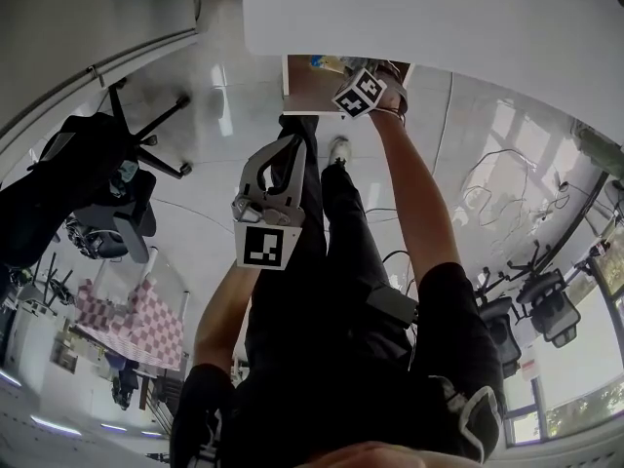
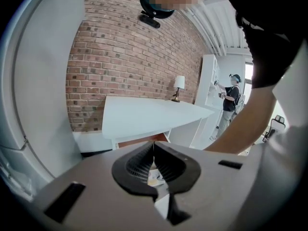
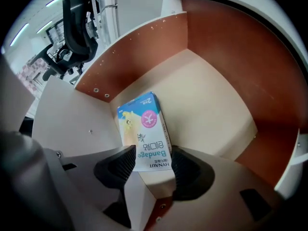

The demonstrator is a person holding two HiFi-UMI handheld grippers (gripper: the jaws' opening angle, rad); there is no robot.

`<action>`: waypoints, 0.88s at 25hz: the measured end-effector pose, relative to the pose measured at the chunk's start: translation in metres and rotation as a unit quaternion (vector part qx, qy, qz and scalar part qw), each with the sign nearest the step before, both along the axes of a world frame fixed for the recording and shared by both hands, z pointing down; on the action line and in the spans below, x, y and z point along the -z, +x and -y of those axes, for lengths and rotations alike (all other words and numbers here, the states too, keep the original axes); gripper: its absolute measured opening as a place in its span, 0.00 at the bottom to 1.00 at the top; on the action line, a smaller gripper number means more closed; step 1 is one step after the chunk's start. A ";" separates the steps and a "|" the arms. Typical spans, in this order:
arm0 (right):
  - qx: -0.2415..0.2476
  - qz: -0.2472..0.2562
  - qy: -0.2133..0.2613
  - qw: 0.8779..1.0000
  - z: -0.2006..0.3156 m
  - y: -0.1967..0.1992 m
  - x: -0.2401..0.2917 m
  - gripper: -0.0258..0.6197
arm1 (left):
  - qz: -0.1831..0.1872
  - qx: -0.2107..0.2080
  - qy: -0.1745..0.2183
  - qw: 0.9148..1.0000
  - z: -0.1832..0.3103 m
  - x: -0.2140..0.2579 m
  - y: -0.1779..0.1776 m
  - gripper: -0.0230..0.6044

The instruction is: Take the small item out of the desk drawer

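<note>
A small blue, yellow and white bandage box [image 3: 144, 129] stands on the pale floor of the open desk drawer [image 3: 211, 100]. My right gripper [image 3: 153, 165] is open and reaches into the drawer. The lower end of the box sits between its two black pads [image 3: 118, 167], close to both. In the head view the drawer [image 1: 304, 88] sticks out from under the white desk, and the right gripper's marker cube [image 1: 359, 94] hangs over it, hiding the jaws. My left gripper [image 1: 278, 159] hangs lower, beside the person's legs, away from the drawer. Its jaws [image 2: 154, 150] are shut with nothing in them.
The white desk top [image 1: 439, 18] fills the top of the head view. A black office chair [image 1: 107, 188] stands on the glossy floor at the left. Cables [image 1: 507, 178] and more chairs [image 1: 536, 305] lie to the right. A person [image 2: 232, 102] stands by a white shelf beyond the desk.
</note>
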State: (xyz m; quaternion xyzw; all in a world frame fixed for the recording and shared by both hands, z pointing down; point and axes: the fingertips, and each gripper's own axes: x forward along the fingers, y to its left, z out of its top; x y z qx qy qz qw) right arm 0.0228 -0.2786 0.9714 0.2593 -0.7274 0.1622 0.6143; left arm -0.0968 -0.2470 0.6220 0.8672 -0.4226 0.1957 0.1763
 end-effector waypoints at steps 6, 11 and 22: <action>0.061 0.015 0.028 0.998 -0.004 -0.015 0.025 0.29 | 0.008 -0.023 -0.068 0.997 -0.003 -0.048 0.007 0.05; 0.098 0.016 0.038 0.994 -0.018 -0.017 0.040 0.23 | 0.139 -0.148 -0.016 0.979 0.012 -0.098 0.024 0.10; 0.134 0.022 0.058 0.989 -0.038 -0.011 0.041 0.20 | 0.347 -0.389 -0.080 0.849 0.015 -0.246 0.064 0.35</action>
